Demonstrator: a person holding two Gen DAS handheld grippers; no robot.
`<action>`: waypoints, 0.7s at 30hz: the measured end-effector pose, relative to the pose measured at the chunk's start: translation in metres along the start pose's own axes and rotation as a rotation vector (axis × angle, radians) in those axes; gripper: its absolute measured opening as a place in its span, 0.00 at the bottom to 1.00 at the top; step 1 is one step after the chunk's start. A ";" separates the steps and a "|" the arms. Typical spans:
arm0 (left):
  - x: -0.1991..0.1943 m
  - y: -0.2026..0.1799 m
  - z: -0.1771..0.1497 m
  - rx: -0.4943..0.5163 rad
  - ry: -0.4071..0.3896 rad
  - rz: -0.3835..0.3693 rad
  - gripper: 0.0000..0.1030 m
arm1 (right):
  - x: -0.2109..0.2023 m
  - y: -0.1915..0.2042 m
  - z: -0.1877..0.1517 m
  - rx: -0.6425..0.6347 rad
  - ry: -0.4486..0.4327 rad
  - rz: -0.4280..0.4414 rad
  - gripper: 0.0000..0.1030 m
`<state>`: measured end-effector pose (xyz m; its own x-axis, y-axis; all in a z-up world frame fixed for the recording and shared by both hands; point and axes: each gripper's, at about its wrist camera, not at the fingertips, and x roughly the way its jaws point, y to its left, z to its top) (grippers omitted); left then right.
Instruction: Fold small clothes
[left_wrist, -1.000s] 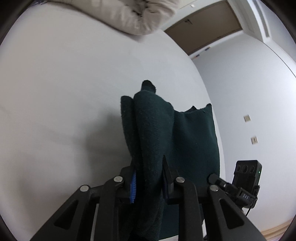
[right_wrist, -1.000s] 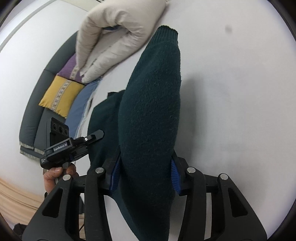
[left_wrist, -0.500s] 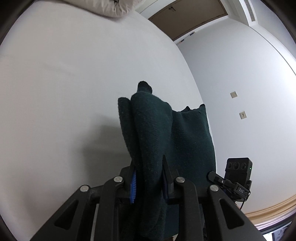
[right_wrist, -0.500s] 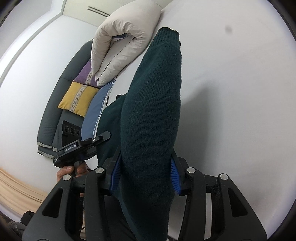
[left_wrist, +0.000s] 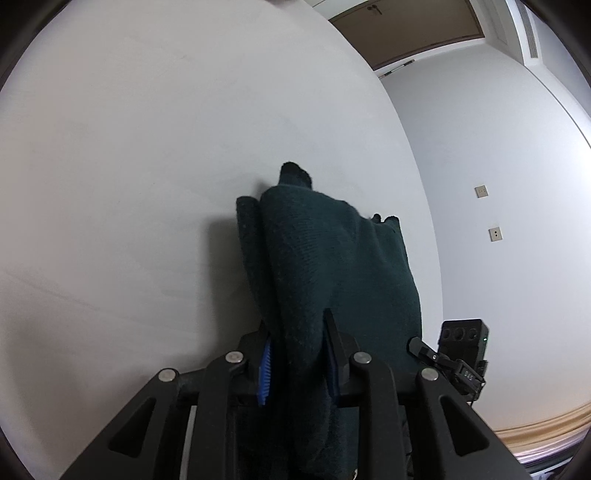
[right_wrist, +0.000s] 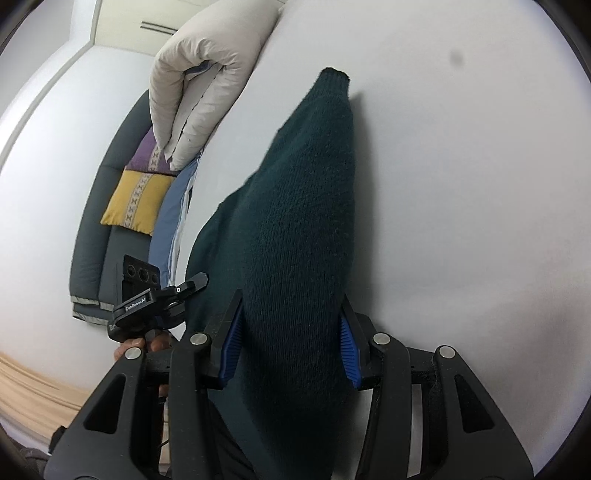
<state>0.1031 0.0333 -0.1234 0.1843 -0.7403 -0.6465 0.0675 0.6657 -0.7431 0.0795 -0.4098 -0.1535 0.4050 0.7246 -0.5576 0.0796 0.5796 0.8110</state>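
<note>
- A dark green knitted garment (right_wrist: 299, 236) is held up over a white bed surface (left_wrist: 147, 184), one gathered edge in each gripper, so that it hangs between the two hands and can be laid down flat rather than in a heap.
- The right gripper (right_wrist: 291, 343) is pinching a thick bunch of the knit between its blue pads (right_wrist: 349, 350); the jaws stand fairly wide only because several layers fill them.
- The left gripper (left_wrist: 297, 354) has a narrower roll of the same fabric between its jaws, which are opening slightly at this moment; the cloth is not seen to slip (the pads still appear to touch it).
- Both grippers are tilted downward toward the bed, which suits lowering the far hem first.
- A cream duvet (right_wrist: 207, 81) is bunched at the far end, and cushions (right_wrist: 136, 199) lie on a grey sofa (right_wrist: 96, 236) beyond, well apart from the garment, so the landing area is left free.
</note>
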 end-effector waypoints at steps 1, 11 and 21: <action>0.000 0.002 -0.001 0.001 -0.001 -0.002 0.26 | 0.002 -0.001 0.001 0.000 -0.003 0.013 0.42; 0.004 0.021 -0.008 -0.066 -0.040 -0.048 0.34 | -0.001 -0.014 0.002 -0.005 0.012 0.025 0.45; -0.065 -0.045 -0.022 0.134 -0.194 0.020 0.34 | -0.062 0.009 -0.004 -0.023 -0.108 0.035 0.47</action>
<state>0.0663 0.0492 -0.0514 0.3705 -0.7041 -0.6058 0.1891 0.6957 -0.6930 0.0517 -0.4475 -0.1122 0.5030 0.7010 -0.5056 0.0433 0.5638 0.8248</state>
